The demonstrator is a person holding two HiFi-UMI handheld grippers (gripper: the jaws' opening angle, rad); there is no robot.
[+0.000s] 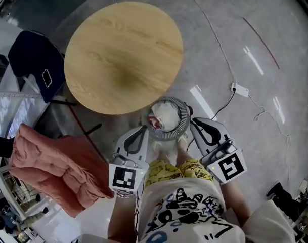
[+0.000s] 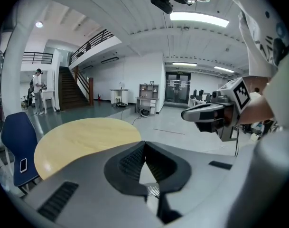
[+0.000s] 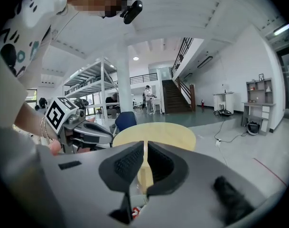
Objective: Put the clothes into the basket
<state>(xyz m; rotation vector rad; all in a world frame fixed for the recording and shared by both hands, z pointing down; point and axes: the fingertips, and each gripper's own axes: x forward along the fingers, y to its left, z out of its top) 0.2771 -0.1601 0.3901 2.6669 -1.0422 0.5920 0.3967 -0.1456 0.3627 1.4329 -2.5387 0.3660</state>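
Clothes, head view: white clothes (image 1: pixel 165 116) lie in a round grey basket (image 1: pixel 184 116).
Basket, head view: on the floor just past the near edge of a round wooden table (image 1: pixel 123 54), between the tips of the two grippers.
Left gripper, head view: the left gripper (image 1: pixel 142 131) is held above the floor to the left of the basket, apart from it.
Right gripper, head view: the right gripper (image 1: pixel 195 123) is held to the right of the basket, also apart from it.
Surroundings, head view: a pink quilt (image 1: pixel 57 171) is draped at the left; a blue chair (image 1: pixel 37 59) with a phone (image 1: pixel 47 77) on its seat stands left of the table.
Jaws, left gripper view: the left gripper (image 2: pixel 144 146) has its tips pressed together, with nothing between them.
Beyond, left gripper view: the table (image 2: pixel 82 139), the chair (image 2: pixel 16 141), and the right gripper (image 2: pixel 189 114) at the right.
Jaws, right gripper view: the right gripper (image 3: pixel 144 148) has its jaws drawn in to a thin slit and pinches nothing.
Beyond, right gripper view: the table (image 3: pixel 158 133), the chair (image 3: pixel 125 120), and the left gripper (image 3: pixel 106 137) at the left.
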